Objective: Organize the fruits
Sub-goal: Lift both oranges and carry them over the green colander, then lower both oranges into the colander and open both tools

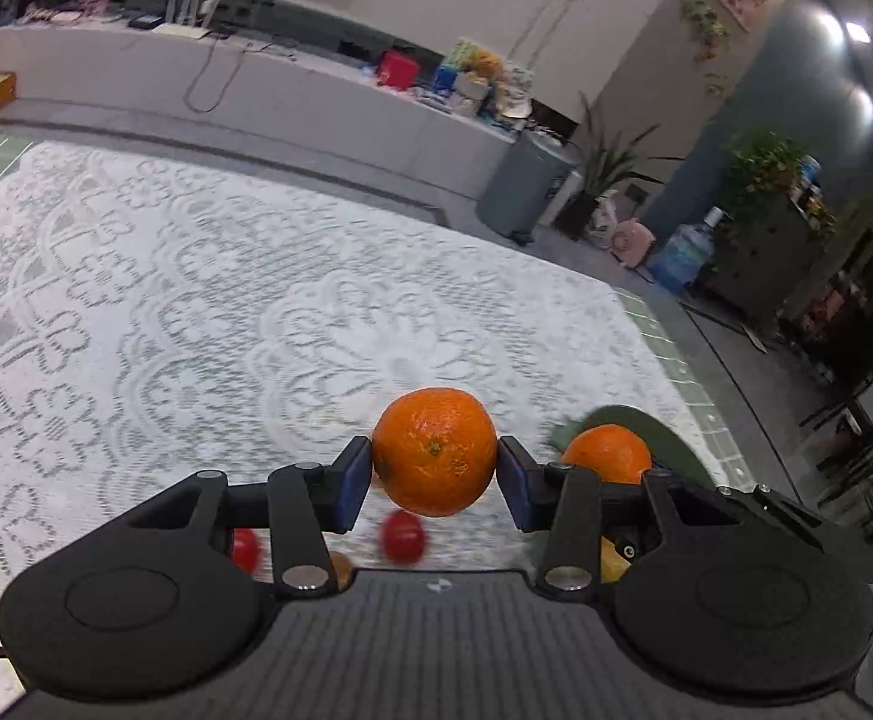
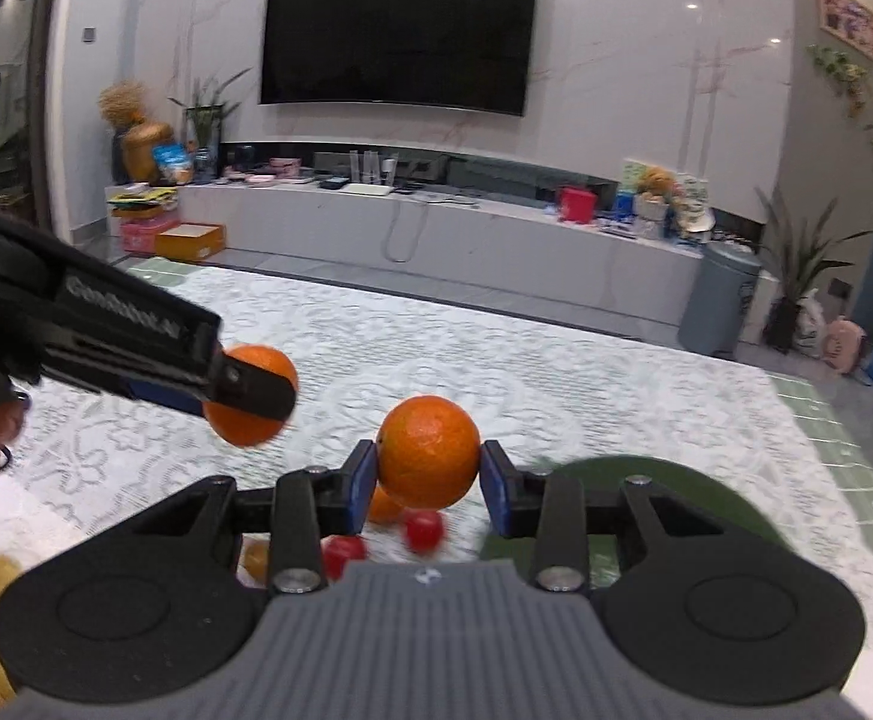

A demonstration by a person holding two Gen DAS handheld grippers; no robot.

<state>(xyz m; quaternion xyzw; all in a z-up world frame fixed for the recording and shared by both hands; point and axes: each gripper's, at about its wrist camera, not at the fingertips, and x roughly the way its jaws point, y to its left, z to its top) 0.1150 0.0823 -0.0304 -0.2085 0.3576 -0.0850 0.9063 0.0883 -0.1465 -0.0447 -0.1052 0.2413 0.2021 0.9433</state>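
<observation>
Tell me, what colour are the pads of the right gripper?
Blue pads, clearest in the right wrist view.

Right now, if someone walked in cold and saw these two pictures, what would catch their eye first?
Two bright oranges, each pinched in a claw above the white lace tablecloth: the left claw holds one orange, the right claw holds the other orange. In the right wrist view, the left claw and its fruit hang at the left. Behind, a big black TV fills the wall.

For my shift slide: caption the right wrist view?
Right claw grips round orange above white lace tablecloth.
</observation>
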